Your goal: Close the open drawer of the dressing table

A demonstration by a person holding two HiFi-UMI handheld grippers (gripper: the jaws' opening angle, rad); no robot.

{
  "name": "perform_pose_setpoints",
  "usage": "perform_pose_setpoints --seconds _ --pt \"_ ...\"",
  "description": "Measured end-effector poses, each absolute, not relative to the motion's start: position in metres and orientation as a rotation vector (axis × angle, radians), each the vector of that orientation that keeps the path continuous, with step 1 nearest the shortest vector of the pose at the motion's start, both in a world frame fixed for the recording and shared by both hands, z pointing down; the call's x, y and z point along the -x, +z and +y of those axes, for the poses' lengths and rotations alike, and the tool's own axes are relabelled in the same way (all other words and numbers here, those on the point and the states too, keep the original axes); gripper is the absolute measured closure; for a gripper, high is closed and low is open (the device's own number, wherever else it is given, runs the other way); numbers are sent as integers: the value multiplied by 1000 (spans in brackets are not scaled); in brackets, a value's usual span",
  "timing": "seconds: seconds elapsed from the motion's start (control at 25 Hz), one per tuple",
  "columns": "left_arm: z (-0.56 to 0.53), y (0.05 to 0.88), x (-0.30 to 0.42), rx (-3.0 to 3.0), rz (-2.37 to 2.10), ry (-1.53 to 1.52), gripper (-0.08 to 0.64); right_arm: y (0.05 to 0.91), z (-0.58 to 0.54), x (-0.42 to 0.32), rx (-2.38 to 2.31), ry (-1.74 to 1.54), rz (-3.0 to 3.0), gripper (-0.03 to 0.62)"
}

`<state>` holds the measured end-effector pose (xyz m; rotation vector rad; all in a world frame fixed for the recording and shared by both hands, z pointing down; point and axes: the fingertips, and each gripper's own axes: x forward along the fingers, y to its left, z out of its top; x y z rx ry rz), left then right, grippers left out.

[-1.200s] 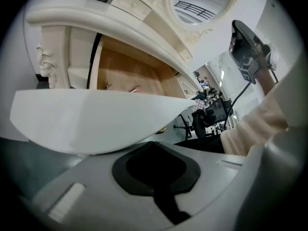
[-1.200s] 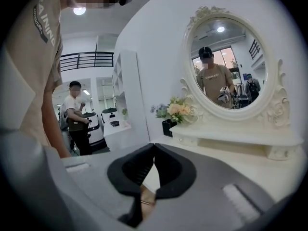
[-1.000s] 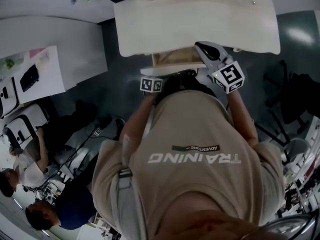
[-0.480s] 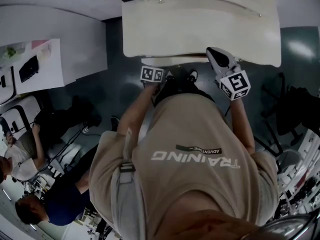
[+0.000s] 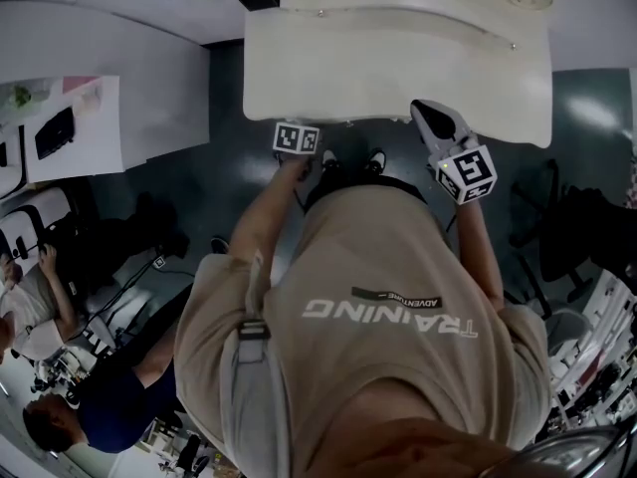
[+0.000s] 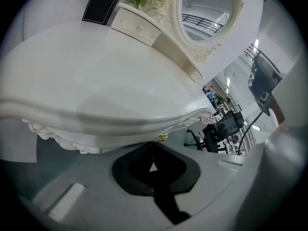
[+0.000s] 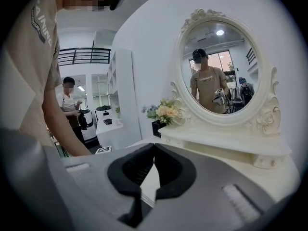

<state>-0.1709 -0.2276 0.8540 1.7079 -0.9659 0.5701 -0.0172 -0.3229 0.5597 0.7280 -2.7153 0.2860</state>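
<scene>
left gripper (image 6: 154, 150): the black jaws are pressed together with nothing caught between them, only a tiny sliver of light at the pads. their tips sit right under the front lip of the cream-white carved dressing table (image 6: 96, 71), and a small gold knob (image 6: 163, 138) peeks out just below that lip, close above the jaws. the drawer lies pushed in beneath the overhanging top. from the head view its face is hidden under the edge, and the table's front line runs unbroken.

right gripper (image 7: 154, 150): its jaws are also together and empty. it is raised above the surface and looks across at the oval white-framed mirror (image 7: 219, 69), with a small bunch of pale flowers (image 7: 166, 110) at the mirror's left.

from the head view, the left gripper (image 5: 299, 139) is at the table's (image 5: 398, 58) front edge, its marker cube just clear of it. the right gripper (image 5: 426, 113) pokes over the edge further right. the person in the beige t-shirt (image 5: 388, 307) stands square to the table, both arms forward. up on the surface in the left gripper view are a flat black box (image 6: 100, 6) and a little white upper drawer (image 6: 138, 27).
</scene>
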Motion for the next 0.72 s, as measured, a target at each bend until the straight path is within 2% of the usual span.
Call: perform_pose_setpoints --seconds 0.32,0.72 --pt "-242 857 170 -1700 -1037 545 563 555 -342 9 -682 255 -2720 588" --pt "-229 819 163 -1739 -1060 473 563 547 -341 31 -585 228 -2763 588"
